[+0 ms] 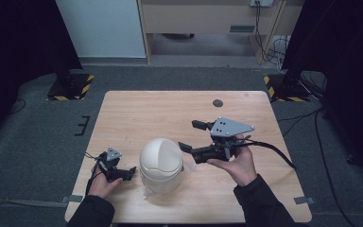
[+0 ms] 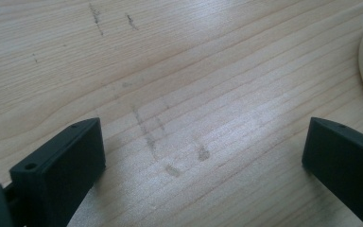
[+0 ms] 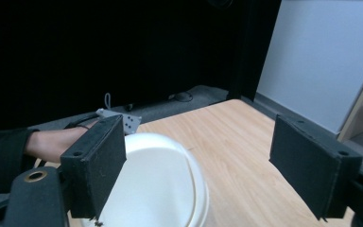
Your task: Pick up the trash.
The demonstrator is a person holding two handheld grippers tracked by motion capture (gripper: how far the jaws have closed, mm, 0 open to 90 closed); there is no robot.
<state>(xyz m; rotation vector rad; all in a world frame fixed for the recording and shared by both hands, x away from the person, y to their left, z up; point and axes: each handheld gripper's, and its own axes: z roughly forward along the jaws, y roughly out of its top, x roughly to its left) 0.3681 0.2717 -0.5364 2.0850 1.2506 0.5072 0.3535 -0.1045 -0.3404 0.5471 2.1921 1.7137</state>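
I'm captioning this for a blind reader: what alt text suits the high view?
A person at a wooden table holds an open left hand-held gripper and an open right hand-held gripper either side of a white domed bin.

A light wooden table [image 1: 137, 109] stands on grey carpet [image 1: 38, 137], black curtains [image 1: 14, 33] at both sides.

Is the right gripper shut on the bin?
No: the right gripper has its jaws wide apart, raised above the white bin without touching it.
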